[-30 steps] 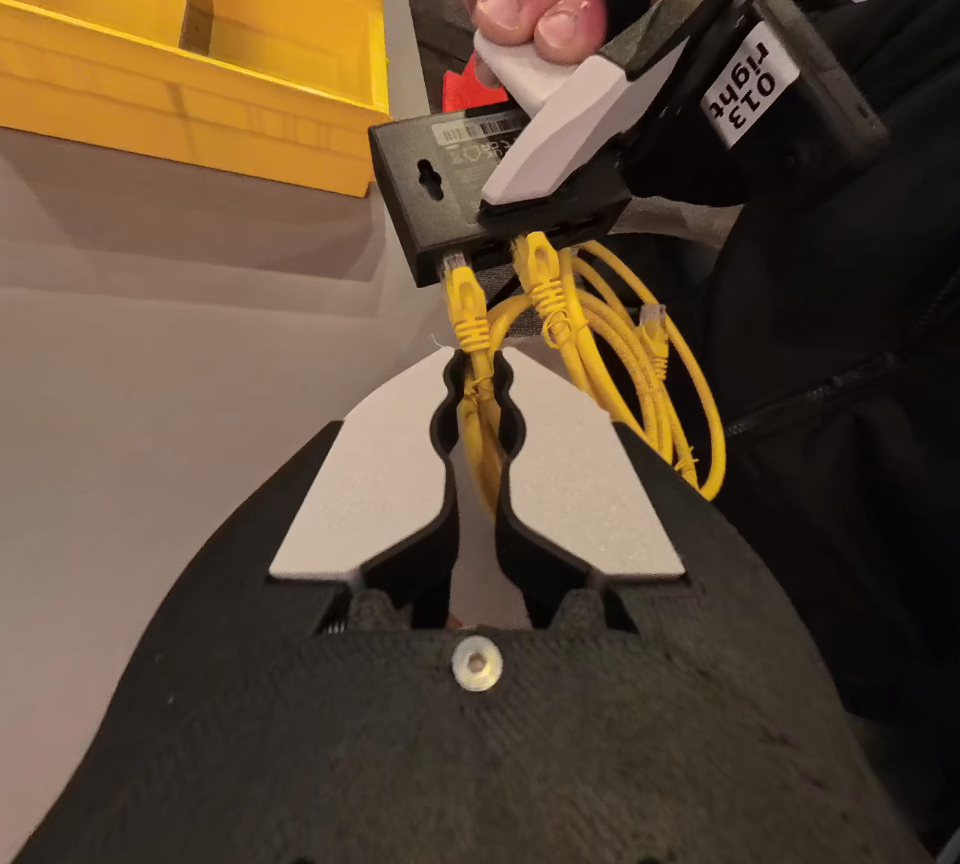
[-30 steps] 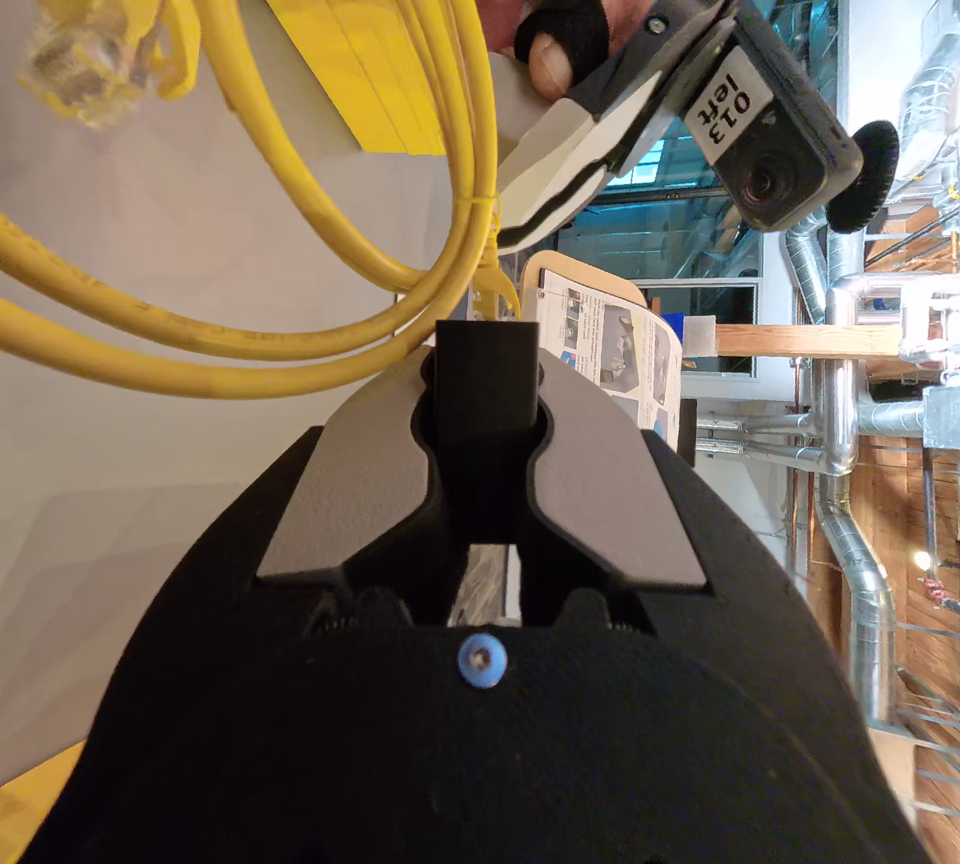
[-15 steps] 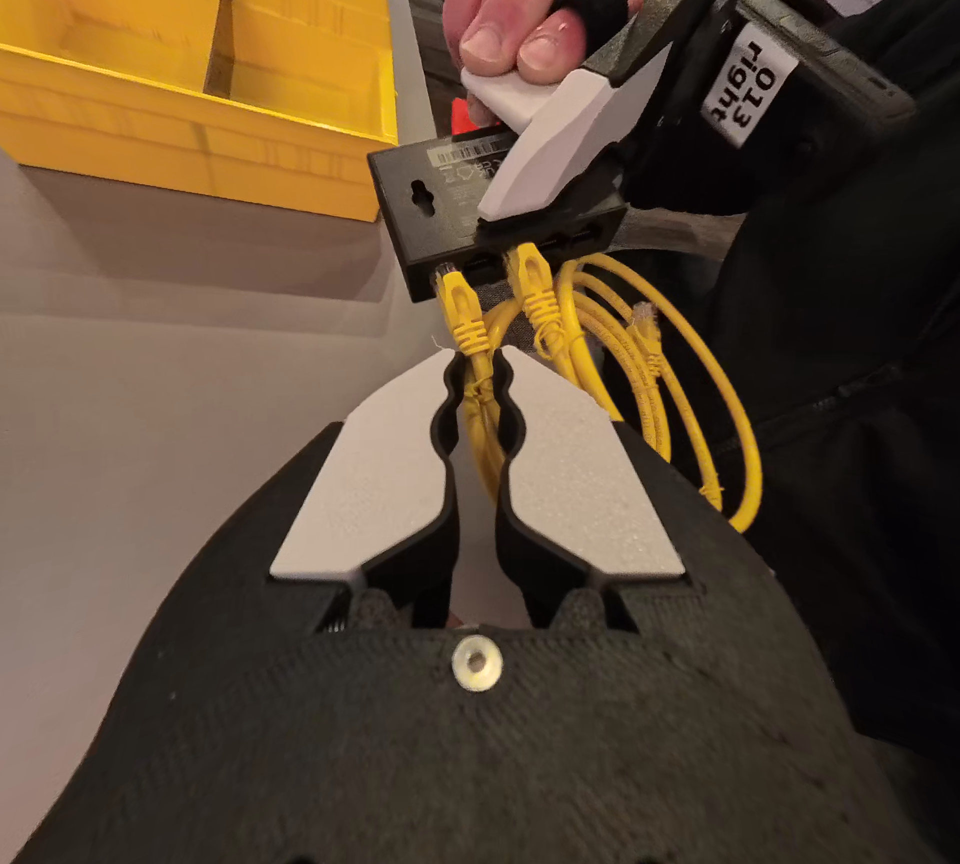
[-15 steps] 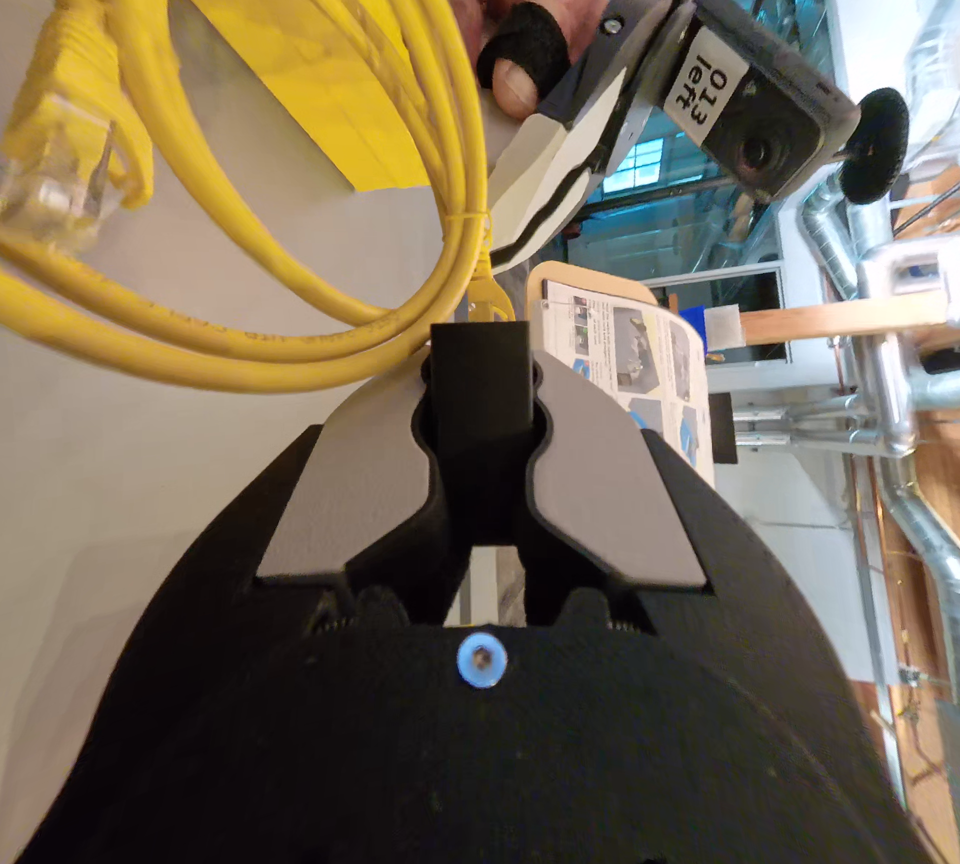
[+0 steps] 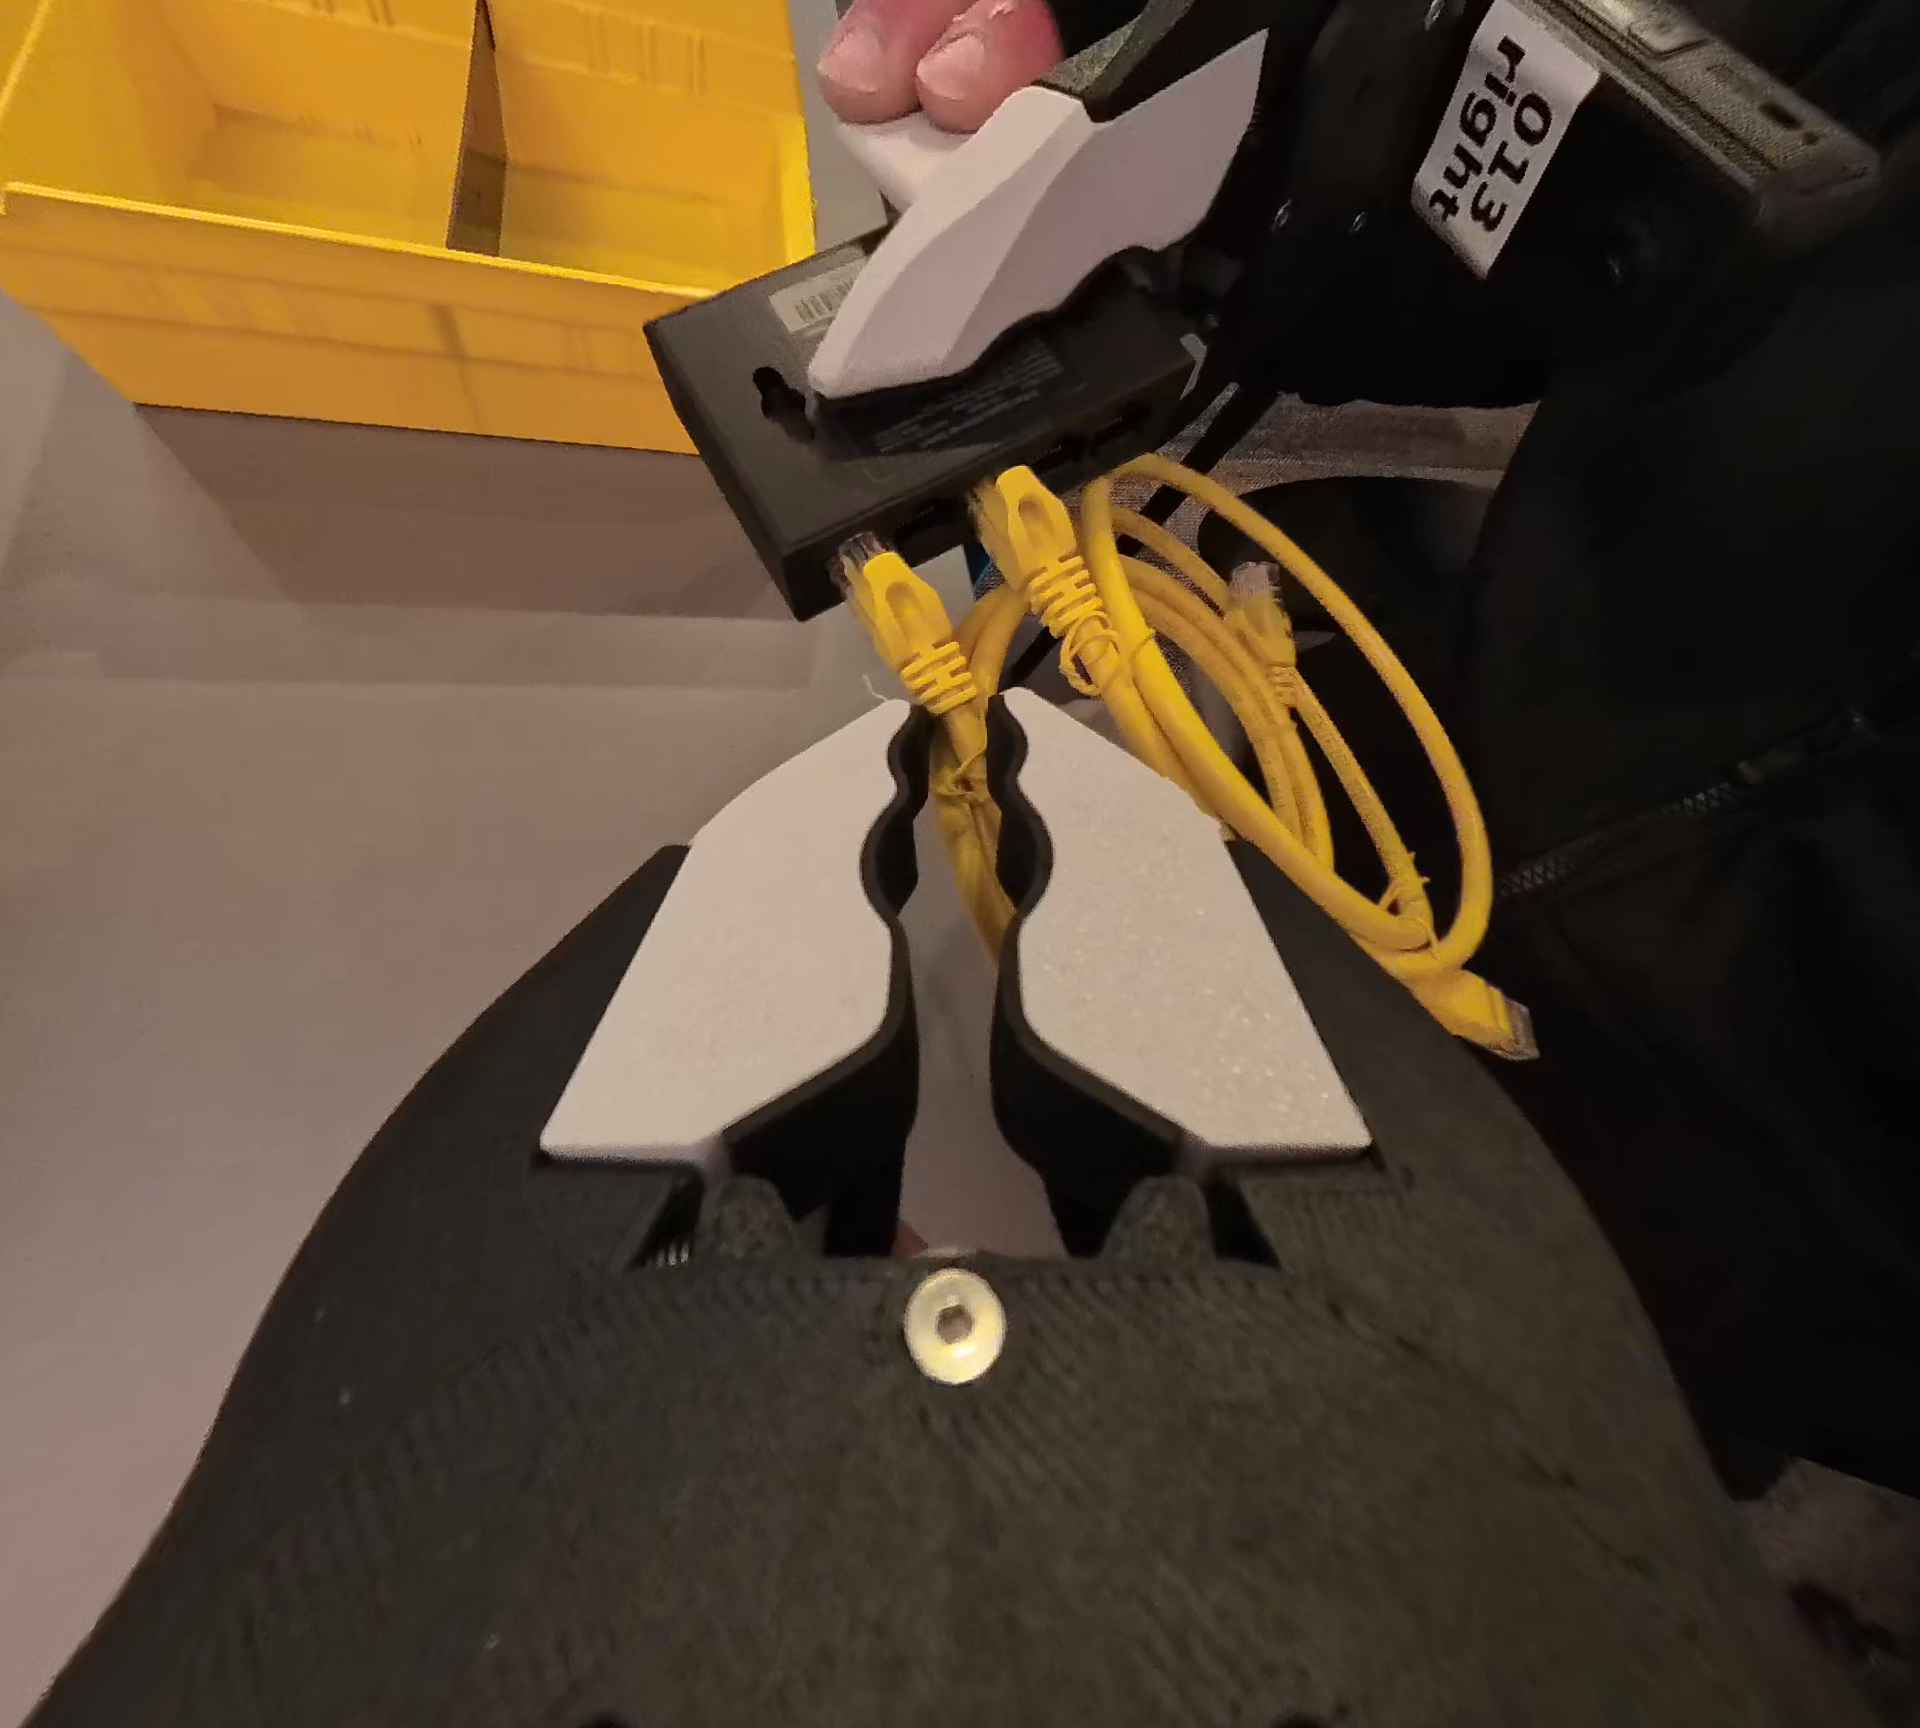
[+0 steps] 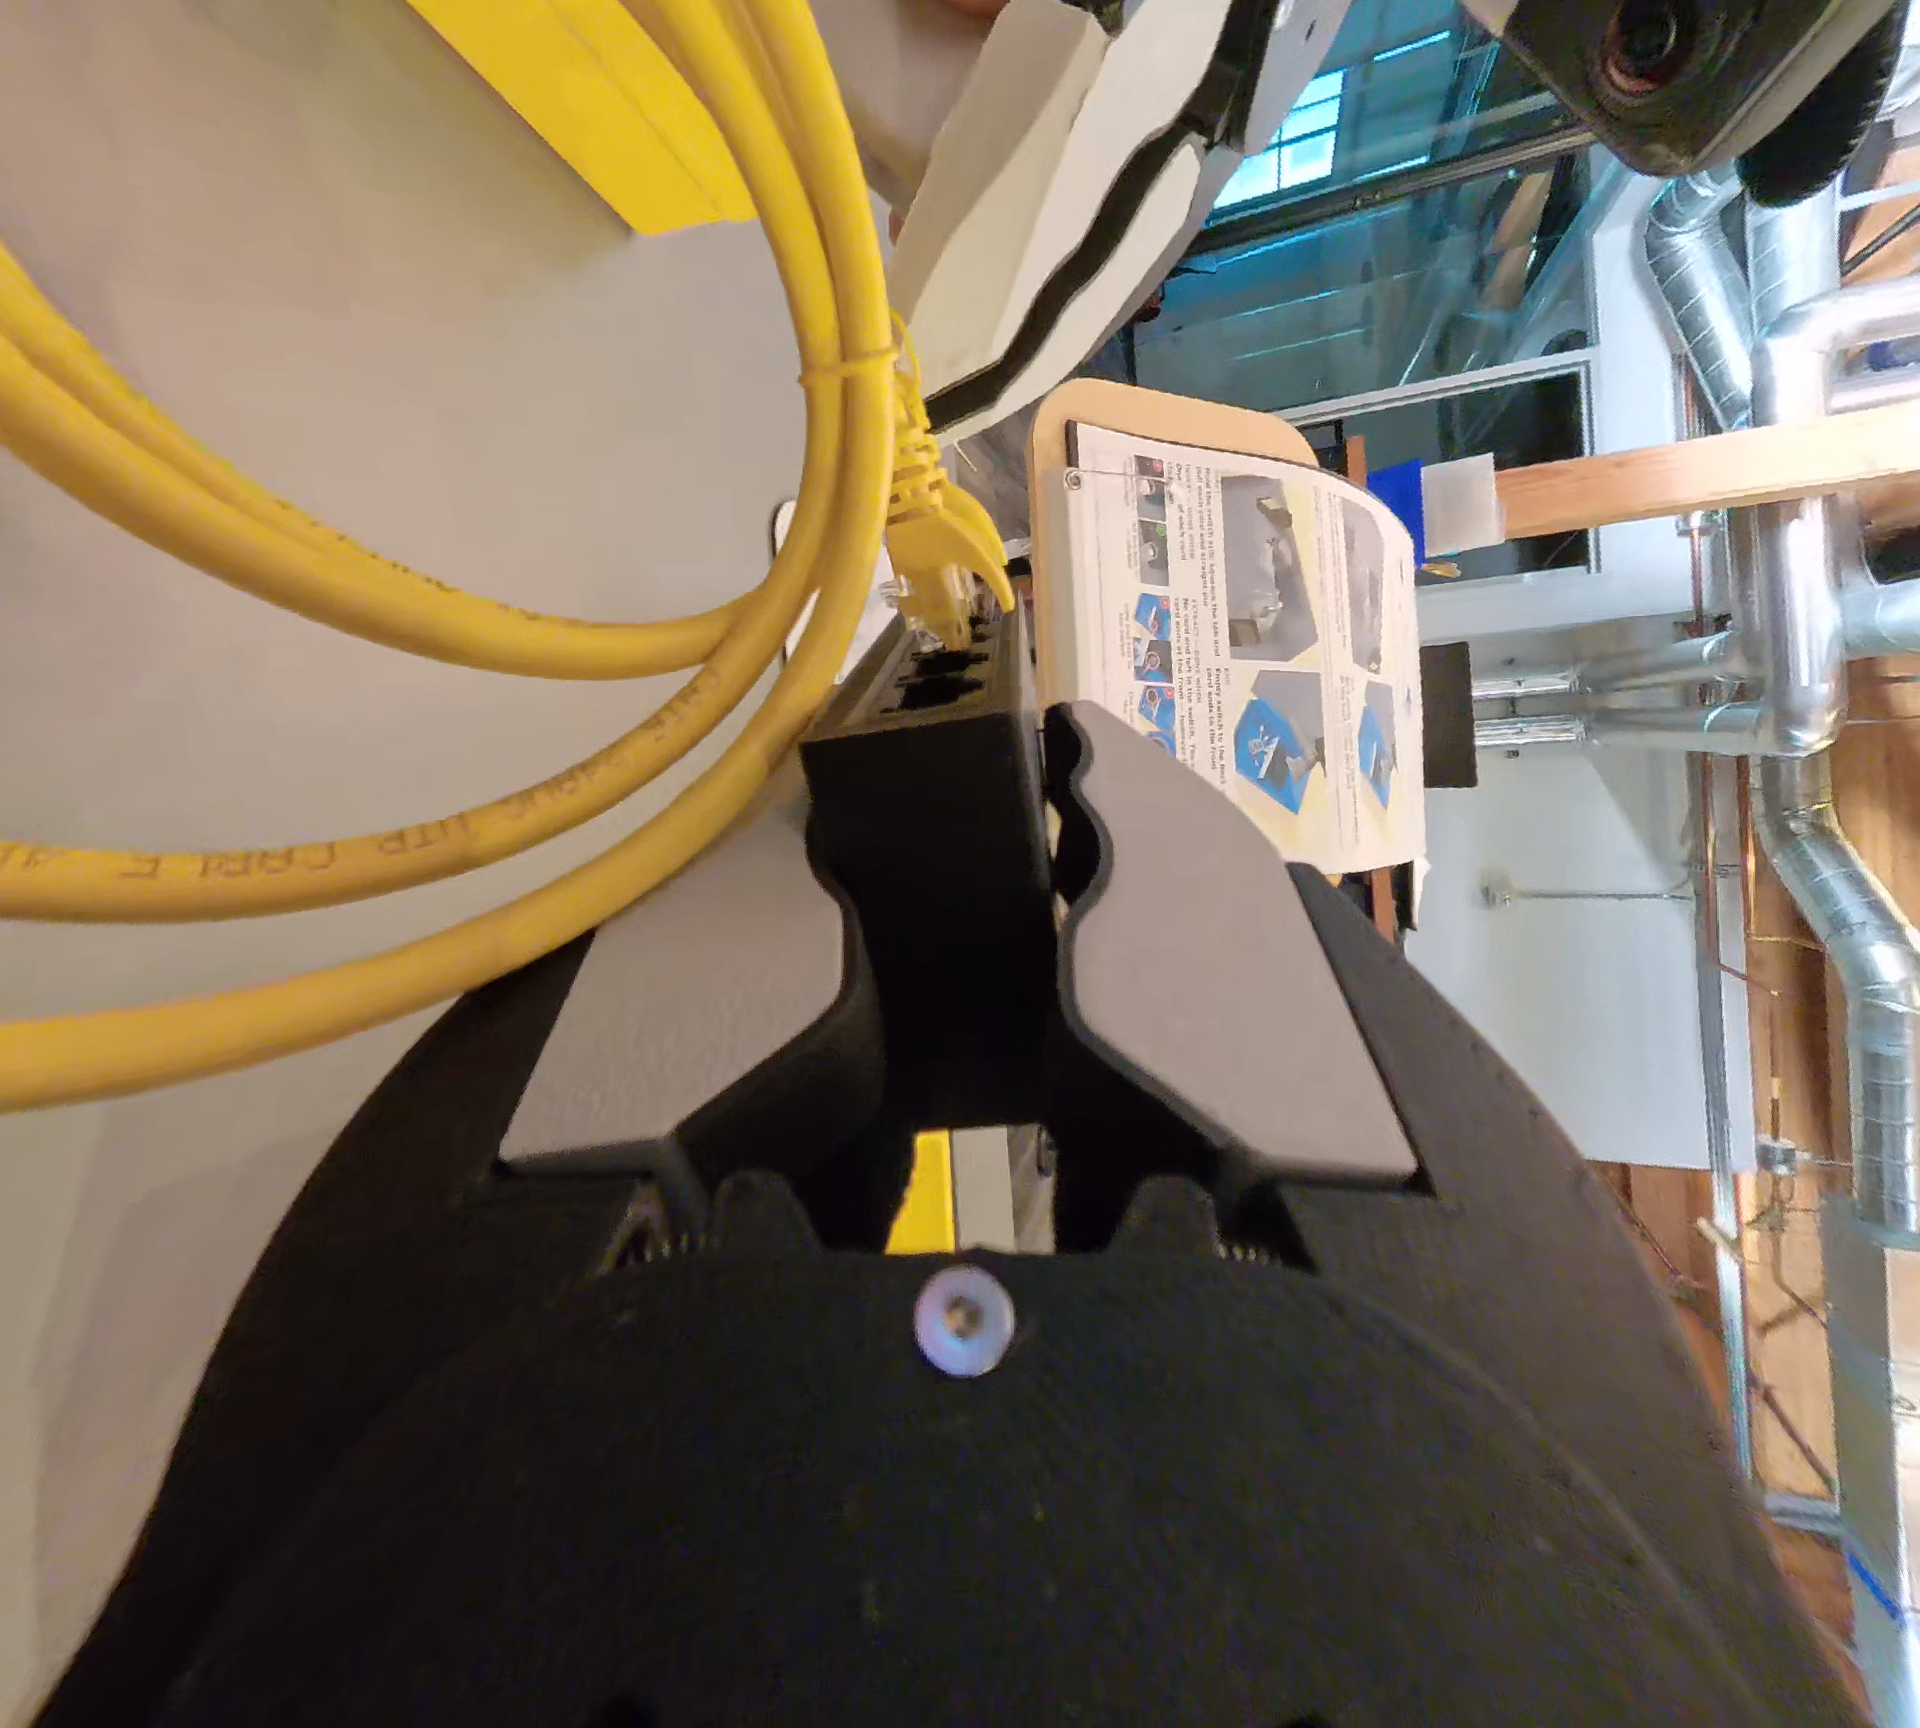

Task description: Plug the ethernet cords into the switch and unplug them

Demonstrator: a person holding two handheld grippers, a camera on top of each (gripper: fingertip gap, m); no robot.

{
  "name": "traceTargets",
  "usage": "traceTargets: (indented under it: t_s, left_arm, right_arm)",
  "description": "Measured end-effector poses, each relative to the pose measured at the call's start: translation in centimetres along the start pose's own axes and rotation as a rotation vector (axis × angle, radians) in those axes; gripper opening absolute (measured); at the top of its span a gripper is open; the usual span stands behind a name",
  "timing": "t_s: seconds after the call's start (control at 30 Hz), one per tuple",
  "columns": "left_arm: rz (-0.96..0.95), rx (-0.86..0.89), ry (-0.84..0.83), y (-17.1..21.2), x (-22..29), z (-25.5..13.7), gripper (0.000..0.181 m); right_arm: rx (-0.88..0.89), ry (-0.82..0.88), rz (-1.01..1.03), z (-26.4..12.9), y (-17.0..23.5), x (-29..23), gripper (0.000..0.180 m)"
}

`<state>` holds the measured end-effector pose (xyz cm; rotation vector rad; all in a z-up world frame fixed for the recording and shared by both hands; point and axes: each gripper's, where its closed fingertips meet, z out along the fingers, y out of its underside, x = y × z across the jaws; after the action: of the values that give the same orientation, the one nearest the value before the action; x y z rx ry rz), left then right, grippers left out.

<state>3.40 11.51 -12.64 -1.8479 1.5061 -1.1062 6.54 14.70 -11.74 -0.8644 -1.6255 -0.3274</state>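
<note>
My right gripper (image 6: 940, 743) is shut on the black switch (image 6: 925, 837), which it holds in the air; both also show in the left wrist view, the gripper (image 5: 997, 265) above the switch (image 5: 790, 452). My left gripper (image 5: 956, 728) is shut on a yellow ethernet cord (image 5: 966, 805) just behind its plug (image 5: 899, 608). The plug's clear tip sits at the mouth of an end port. A second yellow plug (image 5: 1029, 535) sits in a port beside it. Coiled cord loops (image 5: 1309, 743) hang below the switch, with loose plugs dangling. The left gripper (image 6: 1049, 244) also shows in the right wrist view, above the plug (image 6: 935, 566).
A yellow divided bin (image 5: 395, 161) stands on the grey table (image 5: 312, 847) behind the switch. A person's dark jacket (image 5: 1714, 847) fills the right side. An instruction sheet on a board (image 6: 1236, 639) stands beyond the switch, with pipes and windows behind. Tip to tip, the grippers are about 5 cm apart.
The switch has tilted, so its port face now shows in the right wrist view. The two grippers have come closer together. The left gripper still holds the cord at the end port.
</note>
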Motion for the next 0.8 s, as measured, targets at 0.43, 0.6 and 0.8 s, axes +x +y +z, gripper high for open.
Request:
traceTargets:
  t_s: [0.43, 0.6, 0.8]
  left_arm:
    - [0.020, -0.021, 0.103, -0.2, 0.1, 0.3, 0.008]
    - [0.054, 0.023, 0.164, -0.5, 0.5, 0.1, 0.008]
    - [0.085, 0.040, 0.105, -1.1, 0.6, -0.6, 0.008]
  right_arm:
    - [0.145, -0.099, 0.017, -0.4, -1.4, -0.2, 0.029]
    - [0.205, -0.127, 0.047, -0.8, -2.1, 0.0, 0.029]
    - [0.164, -0.088, 0.077, -0.6, -1.7, 0.7, 0.031]
